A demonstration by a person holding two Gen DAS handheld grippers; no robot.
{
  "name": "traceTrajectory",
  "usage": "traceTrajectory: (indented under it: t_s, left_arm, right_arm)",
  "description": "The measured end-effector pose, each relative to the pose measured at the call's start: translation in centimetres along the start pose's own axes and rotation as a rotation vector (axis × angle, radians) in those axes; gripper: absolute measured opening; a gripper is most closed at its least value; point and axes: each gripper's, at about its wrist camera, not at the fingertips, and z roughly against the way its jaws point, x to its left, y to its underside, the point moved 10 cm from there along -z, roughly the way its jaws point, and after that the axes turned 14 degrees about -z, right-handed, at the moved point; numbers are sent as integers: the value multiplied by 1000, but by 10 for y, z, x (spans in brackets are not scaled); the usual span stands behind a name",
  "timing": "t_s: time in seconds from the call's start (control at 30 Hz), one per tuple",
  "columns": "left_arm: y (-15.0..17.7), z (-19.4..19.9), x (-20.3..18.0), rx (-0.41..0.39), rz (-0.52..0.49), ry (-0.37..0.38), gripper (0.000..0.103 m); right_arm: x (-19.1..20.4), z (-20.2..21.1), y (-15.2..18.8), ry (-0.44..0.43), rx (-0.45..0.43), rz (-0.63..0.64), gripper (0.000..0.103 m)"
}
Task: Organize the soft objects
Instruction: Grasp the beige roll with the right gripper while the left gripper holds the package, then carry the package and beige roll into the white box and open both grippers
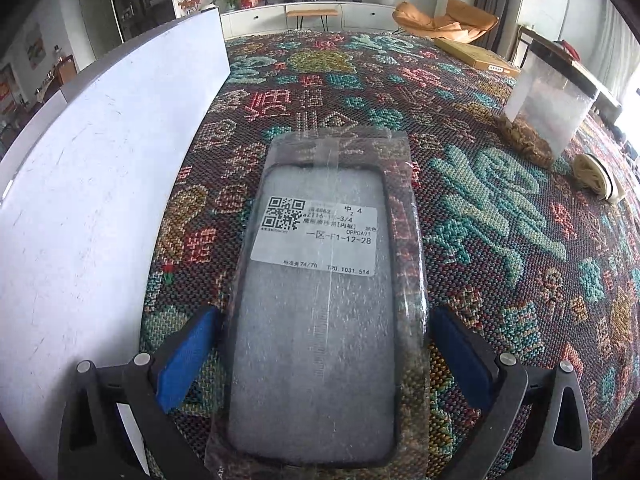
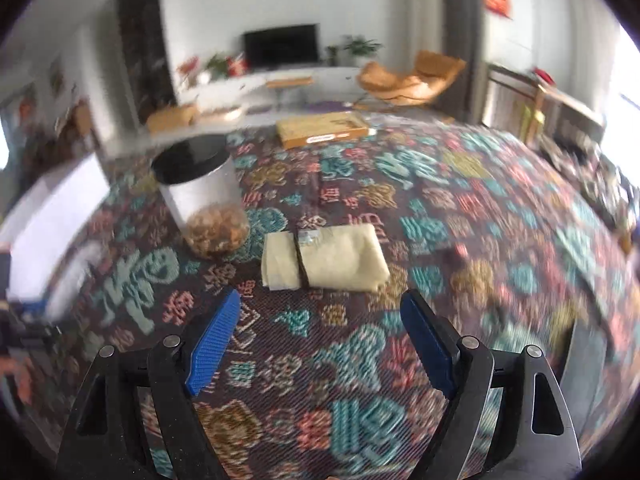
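- Between the spread jaws of the left gripper, a bagged phone case lies flat on the patterned cloth that covers the bench. Its long axis runs straight away from the camera, along the fingers; the near end sits low in the left wrist view and the far end points toward the room's back wall.
- On the case's far half sits a white label with a QR code and printed text, its lines reading upright from the gripper's side. The clear bag extends past the case's far end.
- Both blue pads flank the case's long edges; whether they press the bag or merely stand just beside it cannot be told.
- To the left of the case, a white board stands upright along the bench edge.
- Farther right stands a clear jar with a black lid and brownish contents at the bottom, and near it lies a folded cream cloth.
- From the blurred right wrist view, the right gripper hangs above the bench with jaws spread wide and nothing between them. The cream cloth, banded by a dark strap, lies ahead of it, long axis crosswise, just beside the jar.
- Beyond, at the bench's far edge, rests a flat cardboard box.
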Motion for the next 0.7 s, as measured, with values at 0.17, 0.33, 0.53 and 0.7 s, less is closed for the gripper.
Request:
traceTrajectory:
  t_s: [0.17,0.33,0.53,0.7]
  left_arm:
    - [0,-1,-2,0,-3,-2,103]
    - [1,1,-3,-11,-19,12,103]
    - [-1,22,-3,-131,69,113,74]
    - [-6,65,-15,-229,161,276,74]
  right_arm:
    - [26,-70,-6,24,179,373,84]
    - [-6,-119,-3,32,304,209,61]
    - [-2,-76,-26,7,194,32,16]
    - [51,-2,-42,-158,99,-7,16]
